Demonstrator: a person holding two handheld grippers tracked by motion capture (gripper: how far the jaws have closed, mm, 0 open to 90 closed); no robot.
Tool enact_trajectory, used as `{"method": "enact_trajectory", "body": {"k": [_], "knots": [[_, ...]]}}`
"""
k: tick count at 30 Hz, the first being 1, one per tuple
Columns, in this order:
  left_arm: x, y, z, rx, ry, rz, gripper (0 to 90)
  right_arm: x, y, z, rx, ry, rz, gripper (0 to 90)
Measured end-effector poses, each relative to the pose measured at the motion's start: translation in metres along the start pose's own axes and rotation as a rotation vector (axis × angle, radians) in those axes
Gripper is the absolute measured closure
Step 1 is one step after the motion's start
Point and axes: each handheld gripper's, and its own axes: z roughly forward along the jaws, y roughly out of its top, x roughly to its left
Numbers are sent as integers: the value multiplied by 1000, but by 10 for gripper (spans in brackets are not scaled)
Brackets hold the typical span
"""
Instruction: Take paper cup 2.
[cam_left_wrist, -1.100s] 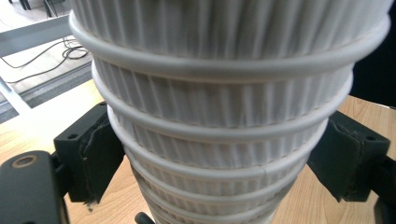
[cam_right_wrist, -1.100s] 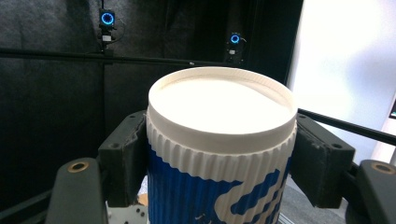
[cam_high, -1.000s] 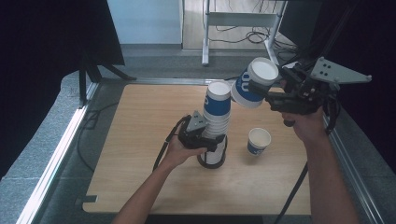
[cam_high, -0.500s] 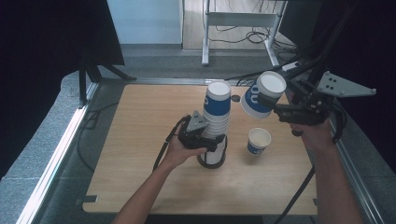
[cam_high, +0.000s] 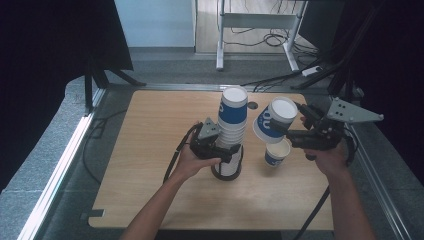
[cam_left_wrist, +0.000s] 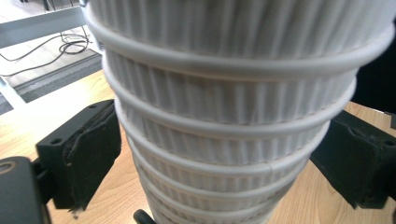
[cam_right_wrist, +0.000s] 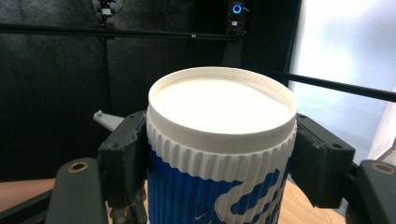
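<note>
A tall stack of ribbed blue-and-white paper cups stands upside down on a dark round base in the middle of the wooden table. My left gripper sits around the stack's lower part. Its jaws have just been opening, and the black pads stand just off the ribbed sides. My right gripper is shut on a single blue-and-white cup. It holds that cup tilted, closed bottom toward its camera, above a lone upright cup on the table.
A small dark hole lies in the tabletop behind the stack. A metal rail runs along the table's left side. White desk legs and cables lie on the floor beyond the far edge. Black drapes hang at both sides.
My right hand has come down with its cup, now close above the lone cup. The left hand has stayed at the stack.
</note>
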Motion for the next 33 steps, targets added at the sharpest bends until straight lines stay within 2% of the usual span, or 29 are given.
{"method": "enact_trajectory", "body": {"k": [9, 15, 22, 26, 31, 33], "knots": [[-1, -6, -10, -13, 6, 3, 43, 4, -18, -3, 5, 8, 9, 280], [-3, -14, -20, -22, 9, 20, 43, 10, -33, -4, 17, 18, 13, 280], [-4, -30, -32, -33, 2, 5, 51, 15, -52, 1, 45, 28, 17, 280], [-7, -43, -41, -67, 2, -9, 69, 21, -65, 4, 52, 32, 20, 280], [-11, -56, -50, -71, 13, 2, 70, 26, -76, 6, 62, 34, 16, 279], [-12, -62, -52, -57, 8, 10, 71, 29, -83, 7, 62, 42, 20, 279]]}}
